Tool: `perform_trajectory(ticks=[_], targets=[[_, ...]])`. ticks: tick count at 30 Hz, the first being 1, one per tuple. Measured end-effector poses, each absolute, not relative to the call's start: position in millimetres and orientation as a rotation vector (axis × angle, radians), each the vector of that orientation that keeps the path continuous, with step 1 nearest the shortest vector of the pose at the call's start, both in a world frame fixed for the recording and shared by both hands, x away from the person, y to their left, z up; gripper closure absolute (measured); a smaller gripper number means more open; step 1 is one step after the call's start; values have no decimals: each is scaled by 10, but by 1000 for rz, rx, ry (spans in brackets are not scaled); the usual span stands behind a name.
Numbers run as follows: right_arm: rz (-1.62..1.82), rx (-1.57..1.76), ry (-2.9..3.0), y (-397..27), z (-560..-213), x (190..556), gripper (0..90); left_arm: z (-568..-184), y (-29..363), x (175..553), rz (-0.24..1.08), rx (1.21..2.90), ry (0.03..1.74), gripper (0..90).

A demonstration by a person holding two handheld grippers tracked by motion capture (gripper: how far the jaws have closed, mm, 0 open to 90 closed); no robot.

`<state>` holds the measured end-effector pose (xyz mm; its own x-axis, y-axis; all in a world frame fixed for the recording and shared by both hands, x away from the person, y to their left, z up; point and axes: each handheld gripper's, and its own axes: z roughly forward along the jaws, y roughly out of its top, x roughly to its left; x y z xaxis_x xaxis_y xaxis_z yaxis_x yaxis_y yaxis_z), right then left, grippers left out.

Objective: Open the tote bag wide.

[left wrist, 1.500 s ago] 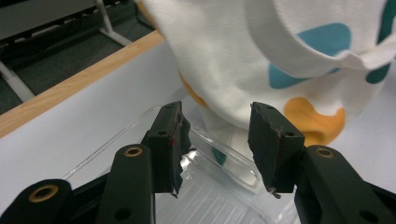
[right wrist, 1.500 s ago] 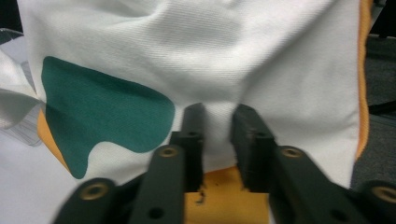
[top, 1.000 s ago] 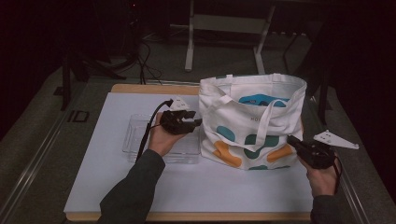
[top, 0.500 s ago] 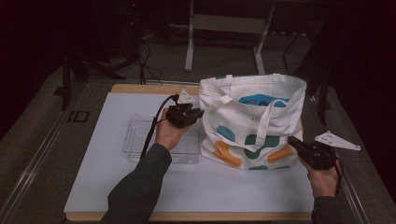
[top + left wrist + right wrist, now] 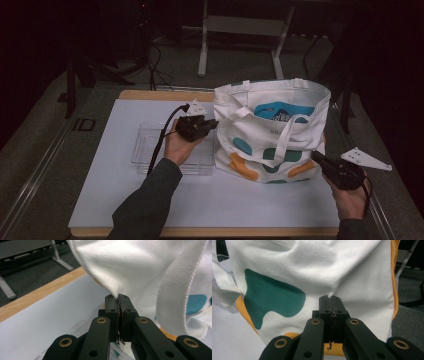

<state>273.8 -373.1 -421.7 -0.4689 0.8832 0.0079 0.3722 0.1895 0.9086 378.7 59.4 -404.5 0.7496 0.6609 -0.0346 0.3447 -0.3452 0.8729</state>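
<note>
Canvas tote bag (image 5: 272,132) pinched at both sides, upright on the white table mat (image 5: 115,180).

Nearest, at the bag's lower right corner: right gripper (image 5: 320,161), jaws pressed together on a fold of white cloth beside a dark green patch, seen close in the right gripper view (image 5: 331,305). Farther, at the bag's left edge near its rim: left gripper (image 5: 214,122), jaws just closed and now clamped on a pinch of the white fabric (image 5: 117,303), with a carrying strap (image 5: 175,297) hanging to one side. Just left of the bag, under the left hand: clear plastic tray (image 5: 145,150). Inside the bag's open mouth: a blue-printed item (image 5: 280,111), too dim to identify.
</note>
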Motion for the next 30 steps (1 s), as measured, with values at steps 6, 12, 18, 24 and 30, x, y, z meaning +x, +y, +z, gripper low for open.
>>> perform_trajectory(ticks=[6,12,18,24,30], targets=[[1259,1167,1926,-3766,-4252,2629,894,-3999,566,3686,410,1961,726,879],[1257,1166,1928,-3803,-4301,2529,894,-3986,544,3587,412,1971,697,880],[1240,1161,1933,-3830,-4348,2431,894,-4000,520,3496,409,1985,670,881],[1226,1170,1939,-3840,-4430,2360,894,-4033,492,3434,404,1994,657,881],[1199,1179,1952,-3841,-4517,2324,895,-4092,472,3423,393,2010,650,881]])
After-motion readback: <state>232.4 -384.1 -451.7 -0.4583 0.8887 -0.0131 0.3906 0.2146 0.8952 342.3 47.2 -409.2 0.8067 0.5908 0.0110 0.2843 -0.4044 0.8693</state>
